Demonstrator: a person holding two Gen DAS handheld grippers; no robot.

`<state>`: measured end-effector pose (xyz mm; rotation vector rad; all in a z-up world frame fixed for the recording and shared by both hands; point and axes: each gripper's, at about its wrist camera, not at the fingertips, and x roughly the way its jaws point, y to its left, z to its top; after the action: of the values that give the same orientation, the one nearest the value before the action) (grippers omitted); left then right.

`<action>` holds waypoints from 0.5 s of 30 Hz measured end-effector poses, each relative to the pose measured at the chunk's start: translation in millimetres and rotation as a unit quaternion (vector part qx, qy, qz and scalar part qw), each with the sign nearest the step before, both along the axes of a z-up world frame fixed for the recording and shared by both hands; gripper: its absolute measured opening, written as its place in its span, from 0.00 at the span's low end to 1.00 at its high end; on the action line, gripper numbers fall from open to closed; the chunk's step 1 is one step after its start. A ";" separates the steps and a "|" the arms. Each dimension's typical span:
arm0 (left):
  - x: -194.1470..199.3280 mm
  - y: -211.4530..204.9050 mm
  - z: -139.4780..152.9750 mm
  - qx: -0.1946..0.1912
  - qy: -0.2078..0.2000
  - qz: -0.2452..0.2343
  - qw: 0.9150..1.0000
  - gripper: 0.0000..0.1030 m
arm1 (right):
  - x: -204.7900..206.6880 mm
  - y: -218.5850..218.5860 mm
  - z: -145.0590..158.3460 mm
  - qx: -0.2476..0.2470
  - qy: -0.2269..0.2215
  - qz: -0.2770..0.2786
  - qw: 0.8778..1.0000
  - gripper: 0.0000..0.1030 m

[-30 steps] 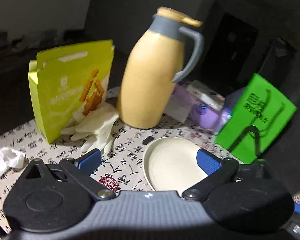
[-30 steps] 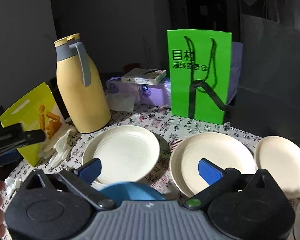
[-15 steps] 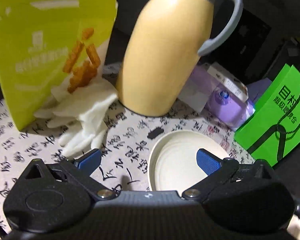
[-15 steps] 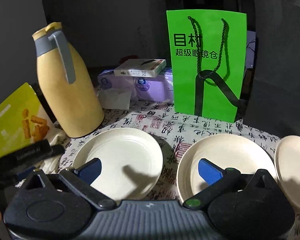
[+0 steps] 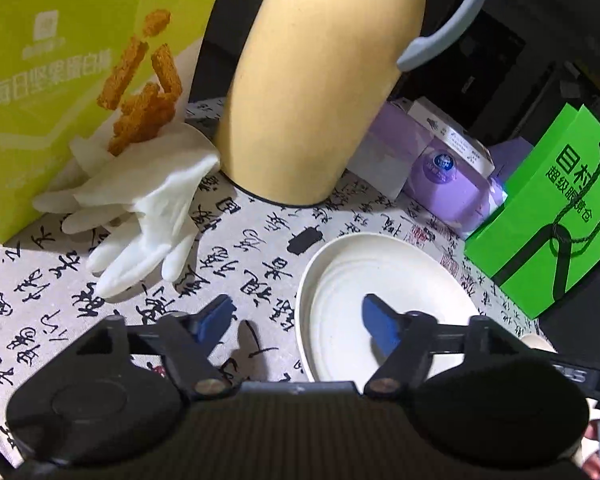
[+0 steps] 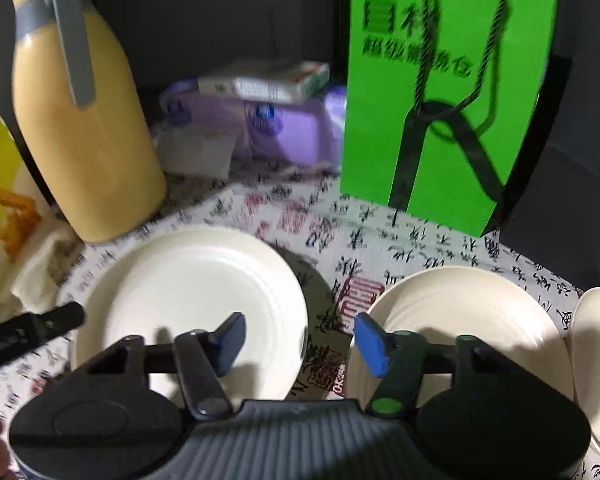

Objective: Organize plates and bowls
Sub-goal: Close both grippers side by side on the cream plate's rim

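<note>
Calligraphy-print tabletop (image 5: 236, 240) crowded, dim room behind. Left gripper (image 5: 296, 320) half-wide, jaws closing: near rim of cream round left plate (image 5: 380, 280) sits between pads, no contact yet. Right gripper (image 6: 298, 338) also closing, straddling gap between that left plate (image 6: 188, 280) and cream right plate (image 6: 472, 312); nothing pinched. Tall yellow thermos jug (image 5: 320, 80) just behind left plate. Left hand nearer; likely rim pinch first.

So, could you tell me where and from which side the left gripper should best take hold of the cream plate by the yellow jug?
Probably at the near left rim of the cream plate, coming in low from the camera side. The plate lies flat, so only its raised edge offers a bite. The left gripper already straddles that rim, jaws closing, not yet pressing.
</note>
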<state>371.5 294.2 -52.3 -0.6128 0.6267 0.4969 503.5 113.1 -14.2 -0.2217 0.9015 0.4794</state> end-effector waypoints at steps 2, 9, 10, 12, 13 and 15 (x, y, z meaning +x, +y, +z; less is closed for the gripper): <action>2.0 -0.9 -1.7 0.002 0.009 -0.001 1.000 0.54 | 5.5 6.6 -10.0 -0.017 0.009 -0.004 1.000 0.43; 9.6 -2.1 -11.3 -0.010 0.031 -0.016 0.999 0.24 | 18.7 14.2 -30.5 -0.028 0.036 -0.011 0.999 0.18; 10.7 -2.8 -12.7 -0.009 0.034 -0.018 0.999 0.19 | 19.5 14.1 -32.0 -0.029 0.038 -0.014 0.999 0.18; 13.8 -3.3 -16.4 -0.013 0.039 -0.024 0.999 0.14 | 20.1 12.4 -32.9 -0.018 0.041 -0.015 0.999 0.13; 14.9 -2.5 -18.9 -0.021 0.039 -0.029 0.999 0.10 | 19.6 12.0 -32.7 -0.013 0.041 -0.014 0.999 0.10; 13.9 -1.0 -20.0 -0.030 0.033 -0.031 0.999 0.10 | 18.4 12.7 -32.4 -0.013 0.035 -0.014 0.999 0.09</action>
<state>385.4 293.2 -72.3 -0.6333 0.7228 0.4431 521.9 125.8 -46.6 -0.2166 0.9779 0.4523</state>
